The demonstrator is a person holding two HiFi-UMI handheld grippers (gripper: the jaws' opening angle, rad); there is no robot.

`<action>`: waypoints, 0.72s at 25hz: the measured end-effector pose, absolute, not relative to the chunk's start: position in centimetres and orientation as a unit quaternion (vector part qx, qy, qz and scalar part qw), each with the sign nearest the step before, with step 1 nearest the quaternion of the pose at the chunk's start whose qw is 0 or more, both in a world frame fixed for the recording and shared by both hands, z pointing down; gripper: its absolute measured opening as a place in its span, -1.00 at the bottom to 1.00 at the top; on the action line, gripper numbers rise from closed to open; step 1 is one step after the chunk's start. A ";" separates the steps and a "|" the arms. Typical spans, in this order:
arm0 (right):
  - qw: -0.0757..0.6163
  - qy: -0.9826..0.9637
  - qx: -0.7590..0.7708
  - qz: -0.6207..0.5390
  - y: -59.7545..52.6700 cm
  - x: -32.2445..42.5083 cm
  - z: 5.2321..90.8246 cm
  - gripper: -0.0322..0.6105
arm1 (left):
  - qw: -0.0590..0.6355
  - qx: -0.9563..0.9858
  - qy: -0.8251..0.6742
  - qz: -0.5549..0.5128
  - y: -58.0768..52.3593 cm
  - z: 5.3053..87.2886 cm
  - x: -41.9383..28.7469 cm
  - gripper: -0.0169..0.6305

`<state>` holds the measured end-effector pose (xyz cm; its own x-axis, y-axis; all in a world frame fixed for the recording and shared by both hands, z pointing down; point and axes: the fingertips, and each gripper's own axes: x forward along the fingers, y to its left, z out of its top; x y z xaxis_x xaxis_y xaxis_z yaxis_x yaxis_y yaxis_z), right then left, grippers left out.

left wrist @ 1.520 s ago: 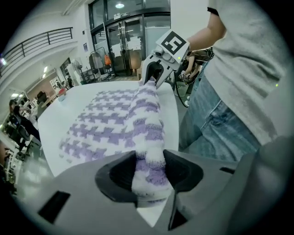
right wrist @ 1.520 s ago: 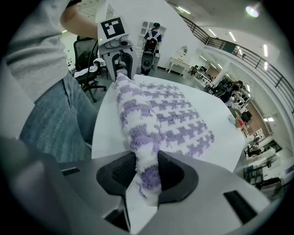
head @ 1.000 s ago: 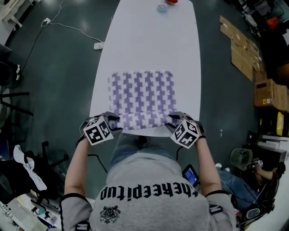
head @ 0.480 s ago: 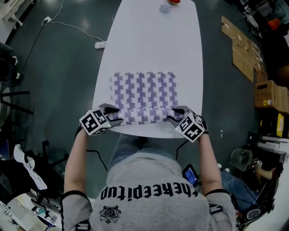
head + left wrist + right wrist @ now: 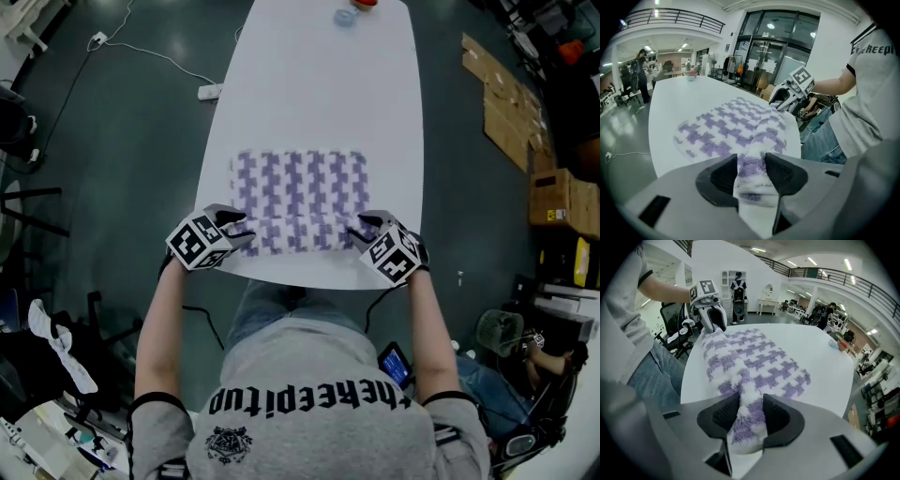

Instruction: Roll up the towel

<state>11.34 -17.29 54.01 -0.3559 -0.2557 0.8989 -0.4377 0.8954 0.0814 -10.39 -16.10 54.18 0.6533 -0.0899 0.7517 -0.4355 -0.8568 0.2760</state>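
Your left gripper (image 5: pixel 237 233) and right gripper (image 5: pixel 362 232) each clamp one end of the towel (image 5: pixel 300 187) roll. The roll has advanced away from the near desk (image 5: pixel 319 84) edge. The right jaws have just widened around it. Most of the towel remains flat.

One towel (image 5: pixel 298 192); one table (image 5: pixel 319 84); two tools: left tool (image 5: pixel 246 234), right tool (image 5: pixel 358 234).

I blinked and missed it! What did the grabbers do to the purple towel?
The left gripper and right gripper rolled the near edge of the towel farther from the person. The right jaws have just been opening, towel between them. The towel's far edge and the table stayed put.
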 end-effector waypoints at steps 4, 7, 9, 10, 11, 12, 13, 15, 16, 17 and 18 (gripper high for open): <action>0.527 -0.817 0.219 0.086 -17.6 11.7 54.2 -0.42 | 0.220 0.878 -0.162 0.394 -16.6 54.3 -10.1 -0.36; 0.526 -0.815 0.224 0.093 -18.0 11.7 54.5 -0.42 | 0.223 0.874 -0.168 0.399 -17.1 54.6 -10.2 -0.36; 0.526 -0.814 0.225 0.099 -18.2 11.7 54.9 -0.42 | 0.227 0.871 -0.170 0.401 -17.2 55.0 -10.2 -0.36; 0.528 -0.813 0.224 0.100 -18.2 11.6 55.1 -0.42 | 0.229 0.870 -0.172 0.402 -17.2 55.2 -10.2 -0.36; 0.530 -0.812 0.222 0.099 -18.1 11.6 55.3 -0.42 | 0.230 0.869 -0.173 0.402 -17.1 55.4 -10.2 -0.36; 0.532 -0.812 0.220 0.095 -18.0 11.5 55.5 -0.42 | 0.229 0.869 -0.174 0.403 -17.0 55.5 -10.1 -0.36; 0.533 -0.812 0.219 0.091 -18.0 11.4 55.5 -0.42 | 0.227 0.869 -0.175 0.403 -16.9 55.5 -10.1 -0.36; 0.530 -0.815 0.219 0.087 -17.9 11.4 55.1 -0.42 | 0.215 0.873 -0.173 0.402 -16.7 55.0 -10.1 -0.36; 0.525 -0.817 0.222 0.086 -17.9 11.4 54.8 -0.42 | 0.206 0.876 -0.171 0.401 -16.6 54.6 -10.1 -0.36; 0.519 -0.820 0.225 0.085 -17.8 11.4 54.3 -0.42 | 0.197 0.879 -0.171 0.398 -16.5 54.1 -10.1 -0.36; 0.512 -0.823 0.229 0.084 -17.7 11.4 53.9 -0.42 | 0.188 0.883 -0.172 0.395 -16.5 53.5 -10.1 -0.36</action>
